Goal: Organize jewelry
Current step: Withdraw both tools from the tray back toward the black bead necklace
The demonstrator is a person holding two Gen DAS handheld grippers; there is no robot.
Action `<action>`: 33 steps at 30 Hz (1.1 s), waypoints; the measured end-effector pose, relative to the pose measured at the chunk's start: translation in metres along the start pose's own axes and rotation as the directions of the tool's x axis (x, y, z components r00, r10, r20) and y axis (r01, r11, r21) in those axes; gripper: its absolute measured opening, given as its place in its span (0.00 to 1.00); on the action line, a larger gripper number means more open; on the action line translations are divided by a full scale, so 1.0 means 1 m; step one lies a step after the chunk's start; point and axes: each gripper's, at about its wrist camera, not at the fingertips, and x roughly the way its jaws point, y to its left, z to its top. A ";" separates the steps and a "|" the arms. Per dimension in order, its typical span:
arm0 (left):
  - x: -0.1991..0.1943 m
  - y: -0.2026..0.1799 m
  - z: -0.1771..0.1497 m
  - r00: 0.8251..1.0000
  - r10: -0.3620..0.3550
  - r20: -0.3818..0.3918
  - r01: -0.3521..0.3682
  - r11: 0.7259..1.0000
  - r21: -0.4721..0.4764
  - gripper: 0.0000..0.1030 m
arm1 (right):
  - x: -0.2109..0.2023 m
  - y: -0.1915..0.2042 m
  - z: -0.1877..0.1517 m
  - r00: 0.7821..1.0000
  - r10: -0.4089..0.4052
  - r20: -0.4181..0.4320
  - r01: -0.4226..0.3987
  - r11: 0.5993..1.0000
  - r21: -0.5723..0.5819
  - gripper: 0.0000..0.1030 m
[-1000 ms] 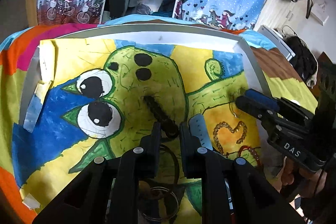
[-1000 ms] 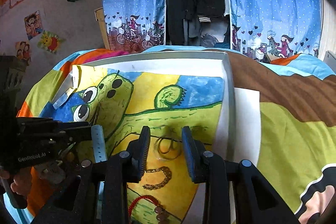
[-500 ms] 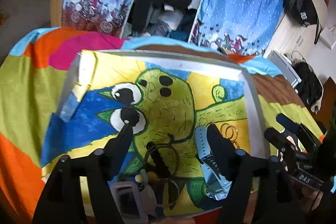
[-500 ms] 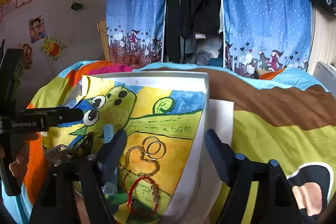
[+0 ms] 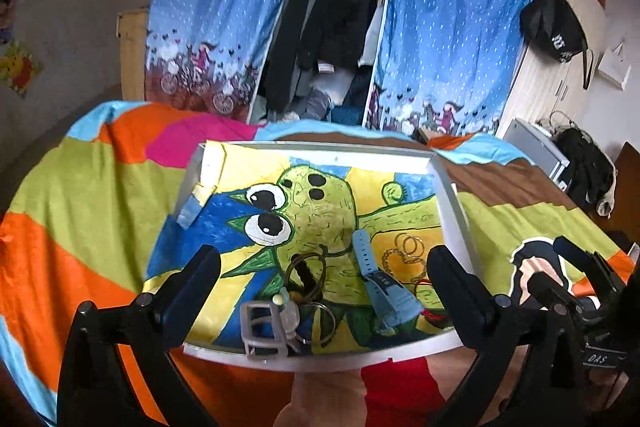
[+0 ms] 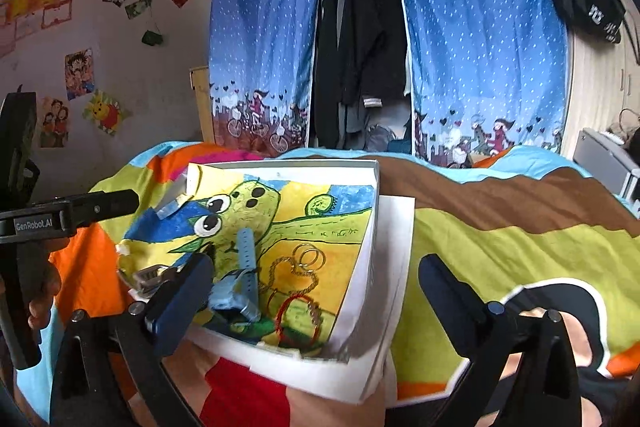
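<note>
A shallow white tray [image 5: 452, 203] lined with a cactus drawing lies on the bed and also shows in the right wrist view [image 6: 360, 267]. In it lie a blue watch [image 5: 380, 287] [image 6: 244, 275], a gold chain [image 5: 396, 259] [image 6: 296, 271], gold hoops [image 5: 412, 243] [image 6: 308, 255], a red bracelet [image 6: 296, 319], a grey buckle [image 5: 262, 327] and dark rings [image 5: 304, 275]. My left gripper [image 5: 324, 279] is open and empty, above the tray's near edge. My right gripper [image 6: 316, 295] is open and empty, over the tray's near right corner.
A colourful bedspread [image 5: 80, 211] [image 6: 500, 239] covers the bed. Blue curtains [image 5: 224, 11] and hanging dark clothes [image 5: 340, 7] stand behind. A black bag [image 5: 554, 23] hangs at the right. A white sheet [image 6: 396, 227] lies beside the tray's right wall.
Both grippers have opened wide and pulled back and up from the tray. The jewelry stays in the tray.
</note>
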 end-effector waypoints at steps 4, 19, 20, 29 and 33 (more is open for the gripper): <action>-0.025 -0.008 -0.013 0.999 -0.002 0.034 0.001 1.000 0.020 0.98 | -0.026 0.008 -0.010 1.000 -0.014 0.026 0.014 1.000 -0.007 1.00; -0.098 -0.027 -0.068 0.992 -0.007 0.127 -0.005 0.996 0.095 0.99 | -0.113 0.039 -0.052 0.990 -0.056 0.132 0.054 0.998 0.018 1.00; -0.102 -0.027 -0.072 0.992 -0.005 0.130 -0.008 0.995 0.099 0.99 | -0.117 0.040 -0.055 0.989 -0.060 0.135 0.058 0.998 0.018 1.00; -0.121 -0.028 -0.114 0.995 0.014 0.096 -0.024 0.994 0.105 0.99 | -0.152 0.050 -0.094 0.990 -0.087 0.111 0.085 0.996 0.020 1.00; -0.125 -0.031 -0.134 0.997 0.030 0.073 -0.039 0.991 0.125 0.98 | -0.159 0.050 -0.114 0.993 -0.100 0.070 0.098 0.995 0.028 1.00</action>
